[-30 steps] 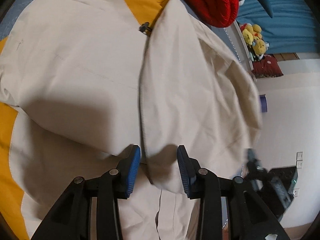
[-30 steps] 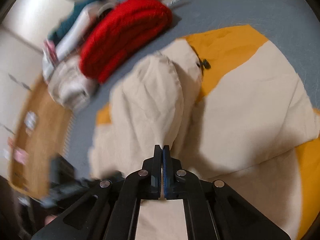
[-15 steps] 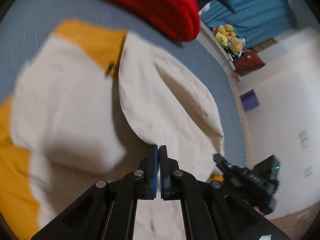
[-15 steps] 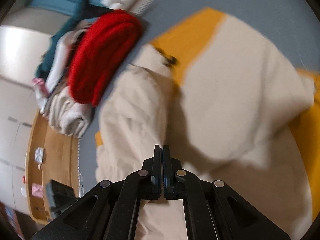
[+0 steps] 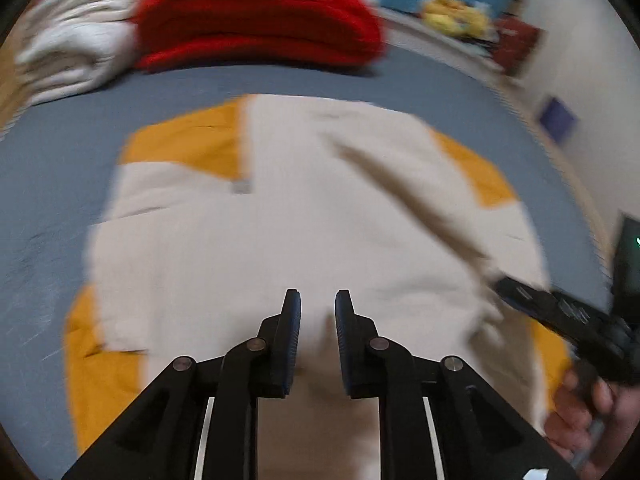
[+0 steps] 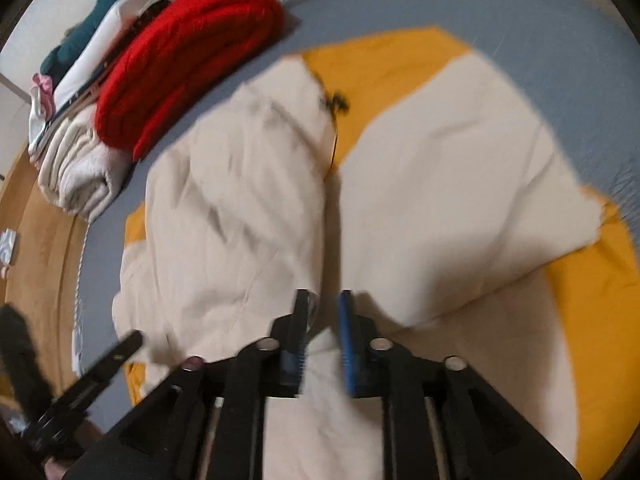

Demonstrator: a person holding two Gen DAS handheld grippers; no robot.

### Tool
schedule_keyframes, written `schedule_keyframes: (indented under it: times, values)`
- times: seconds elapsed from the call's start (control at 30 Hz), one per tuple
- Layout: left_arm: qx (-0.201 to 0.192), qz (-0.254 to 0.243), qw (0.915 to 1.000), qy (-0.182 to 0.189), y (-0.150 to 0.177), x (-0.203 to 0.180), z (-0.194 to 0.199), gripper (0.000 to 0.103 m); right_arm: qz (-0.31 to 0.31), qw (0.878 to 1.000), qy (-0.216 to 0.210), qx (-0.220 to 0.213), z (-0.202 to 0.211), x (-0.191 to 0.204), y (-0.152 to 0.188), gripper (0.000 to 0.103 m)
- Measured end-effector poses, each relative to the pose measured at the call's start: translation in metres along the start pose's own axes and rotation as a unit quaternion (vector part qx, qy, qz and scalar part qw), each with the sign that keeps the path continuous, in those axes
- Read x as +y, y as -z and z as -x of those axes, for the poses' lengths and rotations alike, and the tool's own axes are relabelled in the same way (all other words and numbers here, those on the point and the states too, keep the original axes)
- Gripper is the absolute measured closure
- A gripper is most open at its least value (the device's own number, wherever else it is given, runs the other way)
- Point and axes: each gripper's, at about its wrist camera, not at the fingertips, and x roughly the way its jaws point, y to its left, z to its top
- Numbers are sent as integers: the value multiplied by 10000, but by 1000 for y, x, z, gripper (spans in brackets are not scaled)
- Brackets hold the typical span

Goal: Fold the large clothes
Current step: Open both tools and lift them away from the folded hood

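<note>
A large cream and yellow garment point(image 5: 280, 220) lies spread on the grey-blue bed point(image 5: 60, 184), its sides folded in over the middle. My left gripper point(image 5: 317, 302) hovers over its near part. The jaws are opening and only cloth lying below shows in the gap. In the right wrist view my right gripper point(image 6: 324, 304) is over the garment point(image 6: 440, 184) beside a folded cream flap point(image 6: 240, 220). Its jaws are opening too, and the pads press on nothing. Each gripper shows in the other's view: the right gripper point(image 5: 560, 312) held by a hand point(image 5: 580, 412), the left gripper point(image 6: 108, 360) at lower left.
A folded red blanket point(image 5: 256, 20) and rolled cream towels point(image 5: 76, 52) lie at the far end of the bed. Yellow plush toys point(image 5: 452, 16) sit beyond. The bed's left edge drops to a wooden floor point(image 6: 40, 240). A black zip pull point(image 6: 336, 102) lies on the garment.
Both grippers were shut half a second ago and now stand parted. The left view has risen and rolled, so the whole garment shows. The cream flap now lies folded over the middle.
</note>
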Motion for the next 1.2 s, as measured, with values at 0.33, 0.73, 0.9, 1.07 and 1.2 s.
schedule_keyframes:
  times: [0.33,0.73,0.9,1.07,1.2]
  values:
    - [1634,-423,9850,353,40,-15,-55,87,-88,9983,-569,-64,-3,-12,-10,63]
    - [1009,296,9944,125,16,54,-32,87,-337,9993,-110,-132,-2,-21,-15,89]
    - [1287,593,9893,-337,28,81,-40,88,168,9953,450,-839,27,-2,-9,86]
    - [977,678,9925,-284,15,86,-15,88,1325,9852,-449,-986,35,40,6,78]
    - [765,674,9946,-176,14,91,5,88,1505,9857,-253,708,-30,40,32,69]
